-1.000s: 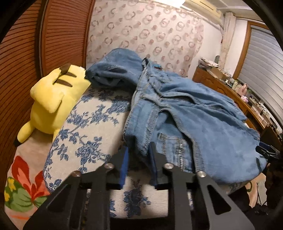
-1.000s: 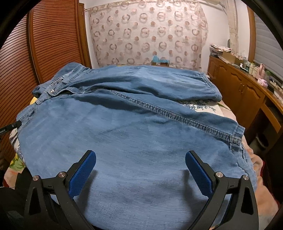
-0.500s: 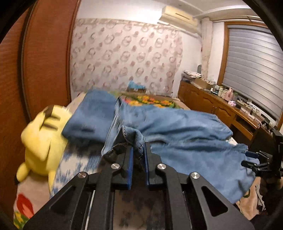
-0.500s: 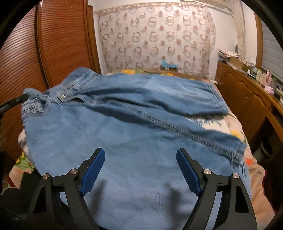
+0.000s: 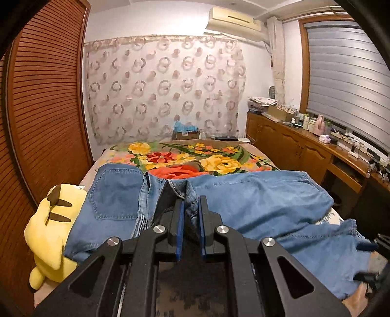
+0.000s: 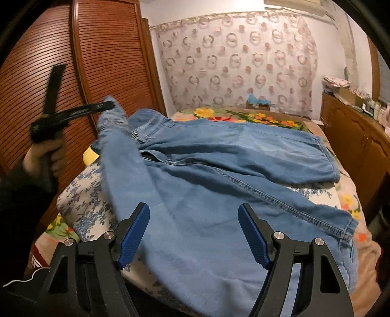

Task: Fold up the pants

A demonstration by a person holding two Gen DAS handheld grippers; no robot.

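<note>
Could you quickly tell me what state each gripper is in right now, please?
Left gripper: closed on the jeans at the waistband, lifting it.
Right gripper: open, holding nothing, over the near leg.

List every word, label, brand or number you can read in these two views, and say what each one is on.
None can be read.
Cardboard box at the far end of the bed: it bears a pale label, too small and blurred to read.
Air conditioner: no legible brand.
Bottles on the wooden counter: labels too small to read.
Jeans: no readable tag shows.
</note>
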